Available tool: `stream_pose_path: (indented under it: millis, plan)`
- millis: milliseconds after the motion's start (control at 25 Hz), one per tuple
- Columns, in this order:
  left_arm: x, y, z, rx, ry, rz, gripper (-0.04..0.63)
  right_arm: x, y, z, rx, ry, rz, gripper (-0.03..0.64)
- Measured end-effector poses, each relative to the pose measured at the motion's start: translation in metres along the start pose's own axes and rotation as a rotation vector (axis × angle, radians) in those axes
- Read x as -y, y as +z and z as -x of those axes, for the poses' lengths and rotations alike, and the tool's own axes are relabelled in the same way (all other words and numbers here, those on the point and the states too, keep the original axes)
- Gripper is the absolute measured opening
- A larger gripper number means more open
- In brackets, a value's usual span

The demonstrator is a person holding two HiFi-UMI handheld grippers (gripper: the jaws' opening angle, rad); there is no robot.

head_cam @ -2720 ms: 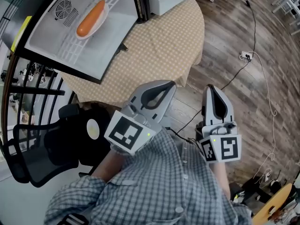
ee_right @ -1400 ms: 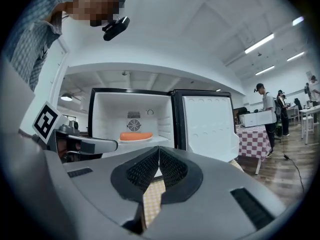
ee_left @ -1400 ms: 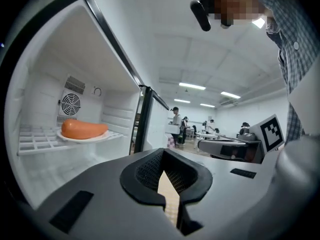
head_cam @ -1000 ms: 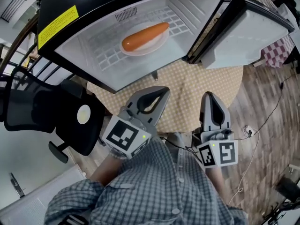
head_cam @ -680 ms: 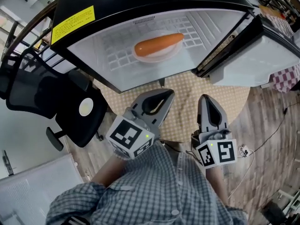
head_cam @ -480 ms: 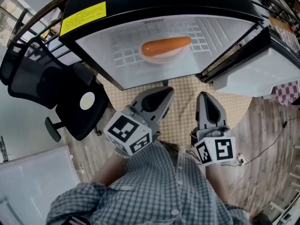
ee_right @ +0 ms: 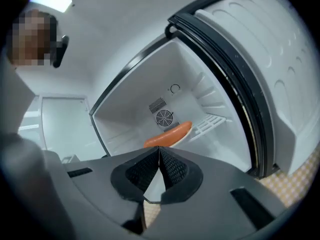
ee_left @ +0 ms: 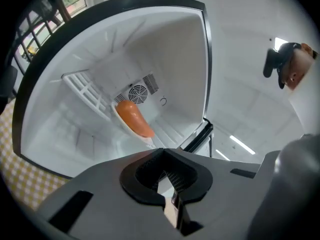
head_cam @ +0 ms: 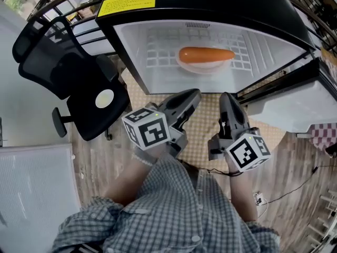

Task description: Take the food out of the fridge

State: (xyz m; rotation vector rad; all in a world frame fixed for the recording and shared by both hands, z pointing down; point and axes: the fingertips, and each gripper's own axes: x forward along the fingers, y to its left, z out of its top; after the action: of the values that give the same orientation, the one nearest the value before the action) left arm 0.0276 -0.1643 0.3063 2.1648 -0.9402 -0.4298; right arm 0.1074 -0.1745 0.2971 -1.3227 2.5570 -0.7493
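An orange sausage [head_cam: 206,54] lies on a white plate [head_cam: 196,66] on the wire shelf inside the open fridge [head_cam: 158,51]. My left gripper [head_cam: 194,95] and right gripper [head_cam: 225,97] sit side by side just in front of the fridge opening, below the plate, both shut with nothing in them. From the left gripper view the sausage [ee_left: 135,119] shows beyond the closed tips [ee_left: 163,154], below the rear fan. In the right gripper view the sausage [ee_right: 168,134] lies just past the closed tips [ee_right: 159,151].
The fridge door [head_cam: 295,107] stands open at the right. A black office chair [head_cam: 79,83] is left of the fridge. The fridge rests on a checked tablecloth [head_cam: 202,136]. A white panel [head_cam: 31,194] lies at the lower left.
Both grippers have come closer to the fridge opening, which now sits squarely ahead. The left gripper has rolled, turning its marker cube. Both stay shut.
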Motion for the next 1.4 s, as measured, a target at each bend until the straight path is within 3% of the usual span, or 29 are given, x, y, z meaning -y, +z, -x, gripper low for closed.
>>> stream_pose_path:
  millis: [200,320,520,720,920,1160,1400]
  plan:
    - [-0.015,0.004,-0.005,0.056,-0.018,0.148,0.006,0.005,-0.003,-0.021,-0.020,0.037,-0.015,0.011]
    - [-0.027,0.006,-0.008,0.077,0.008,0.193,0.008,0.012,-0.008,-0.034,-0.042,0.058,-0.099,0.011]
    - [-0.038,0.012,-0.015,0.115,0.023,0.270,0.075,0.025,-0.017,-0.048,-0.074,0.073,-0.255,0.012]
    - [-0.047,0.014,-0.022,0.144,0.038,0.339,0.100,0.031,-0.017,-0.057,-0.063,0.077,-0.363,0.014]
    - [-0.053,0.021,-0.023,0.185,0.034,0.407,0.146,0.031,-0.010,-0.066,-0.024,0.103,-0.487,0.103]
    - [-0.055,0.031,-0.033,0.217,0.009,0.442,0.159,0.043,-0.007,-0.076,0.005,0.081,-0.579,0.103]
    - [-0.063,0.042,-0.037,0.230,0.006,0.445,0.147,0.044,-0.005,-0.085,-0.003,0.092,-0.542,0.103]
